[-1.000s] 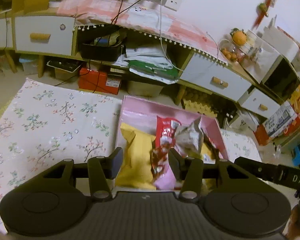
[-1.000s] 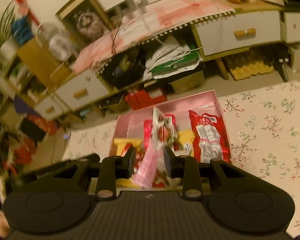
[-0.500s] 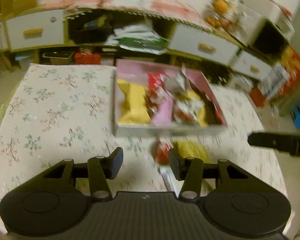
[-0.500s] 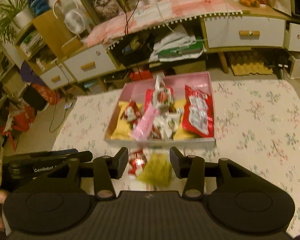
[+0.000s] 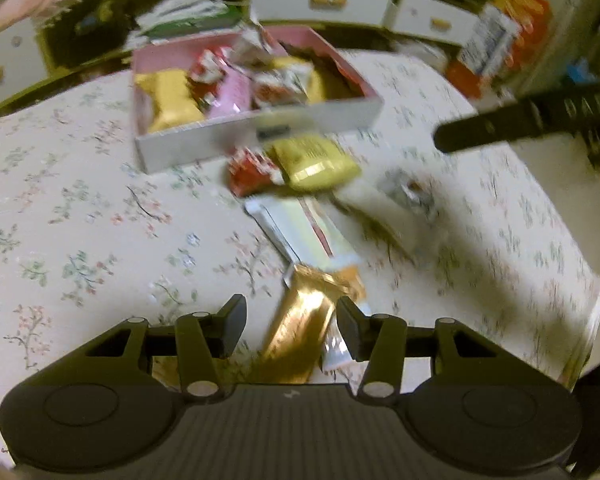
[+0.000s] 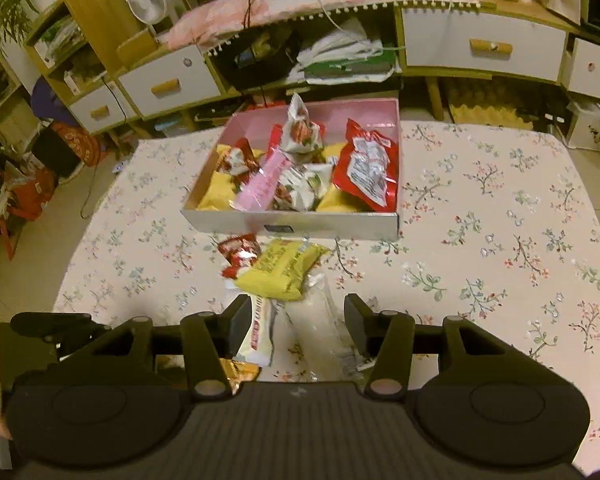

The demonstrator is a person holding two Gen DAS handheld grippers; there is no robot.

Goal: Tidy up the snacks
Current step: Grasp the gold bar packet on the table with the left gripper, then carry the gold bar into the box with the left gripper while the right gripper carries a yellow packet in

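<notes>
While both pairs of tongs were held with jaws spread and nothing gripped, the left gripper [image 5: 291, 322] was recorded above a gold packet [image 5: 300, 332], and the right gripper [image 6: 292, 322] above a clear wrapper [image 6: 320, 332] and a white packet [image 6: 260, 336]. Beyond these, a yellow packet [image 6: 280, 270] and a small red packet [image 6: 238, 252] were noted on the floral tablecloth [image 6: 500, 240], just before the pink-lined box [image 6: 300, 227], in which further snacks were heaped.

Left of box: bare floral tablecloth [image 6: 132, 240], open passage.
Right of box: cloth equally bare.
Front of box [image 6: 296, 227]: loose snack packets [image 6: 278, 266] crowd the approach.
Inside box: packets piled throughout.
</notes>
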